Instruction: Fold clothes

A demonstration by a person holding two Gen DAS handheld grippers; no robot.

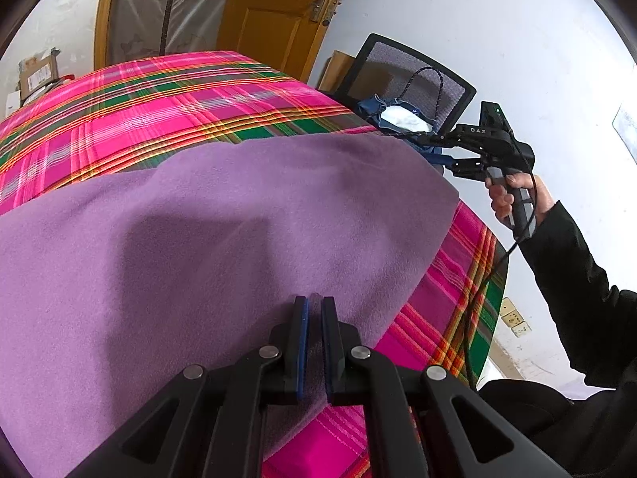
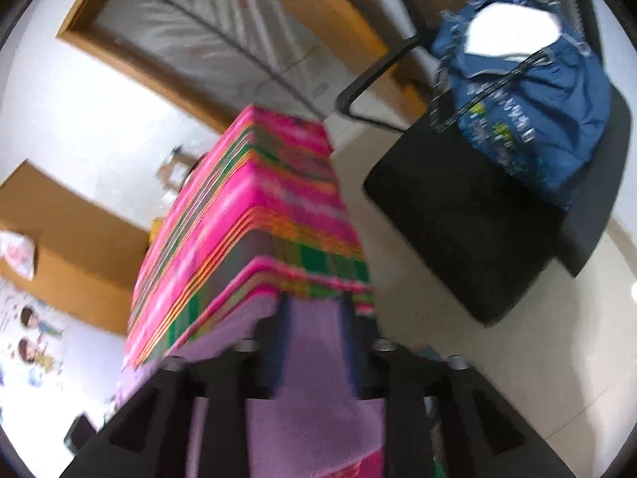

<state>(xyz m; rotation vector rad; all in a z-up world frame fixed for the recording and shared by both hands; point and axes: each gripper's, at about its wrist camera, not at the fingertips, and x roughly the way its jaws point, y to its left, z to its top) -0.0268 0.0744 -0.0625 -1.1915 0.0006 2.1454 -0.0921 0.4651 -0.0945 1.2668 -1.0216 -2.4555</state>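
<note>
A purple cloth (image 1: pixel 239 219) lies spread on a table under a pink and green plaid cover (image 1: pixel 159 107). My left gripper (image 1: pixel 314 306) is shut on the cloth's near edge, which is pinched between its blue pads. A person's hand (image 1: pixel 505 195) holds my right gripper (image 1: pixel 434 153) at the cloth's far right corner, beside the table edge. In the blurred right wrist view the right gripper (image 2: pixel 314 314) stands open, and the purple cloth (image 2: pixel 314 398) lies loose between its spread fingers.
A black mesh chair (image 1: pixel 398 71) stands past the table's right corner with a blue bag (image 2: pixel 529 91) on its seat (image 2: pixel 458 219). A wooden door (image 1: pixel 278 12) is behind. The right gripper's cable (image 1: pixel 477 298) hangs along the table's right edge. Cardboard boxes (image 1: pixel 38 75) sit far left.
</note>
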